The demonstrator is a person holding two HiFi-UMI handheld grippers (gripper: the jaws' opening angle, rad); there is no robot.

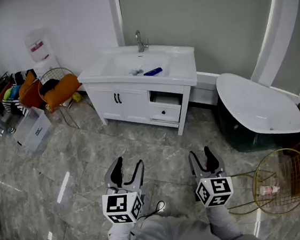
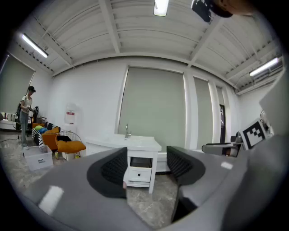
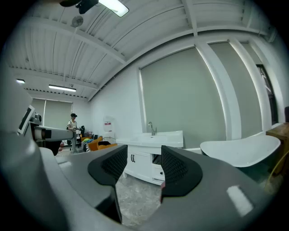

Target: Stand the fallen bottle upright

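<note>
Approach step; nothing grasped yet. Agape and empty, well short of vanity (image 1: 187, 78): left gripper (image 1: 128, 164), right gripper (image 1: 201, 154). Lying in basin (image 1: 119, 66), toward right edge: blue bottle (image 1: 153, 72). Next, probably: close in, pinch body, tip upright.

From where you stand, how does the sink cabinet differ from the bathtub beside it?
The sink cabinet is boxy; the bathtub is a rounded oval. The sink cabinet is white all over and stands on legs; the bathtub is white on top, dark on its outer side, and sits on the floor. The sink cabinet carries a blue bottle lying on its side; the bathtub shows nothing on it. Both stand along the far wall.
</note>
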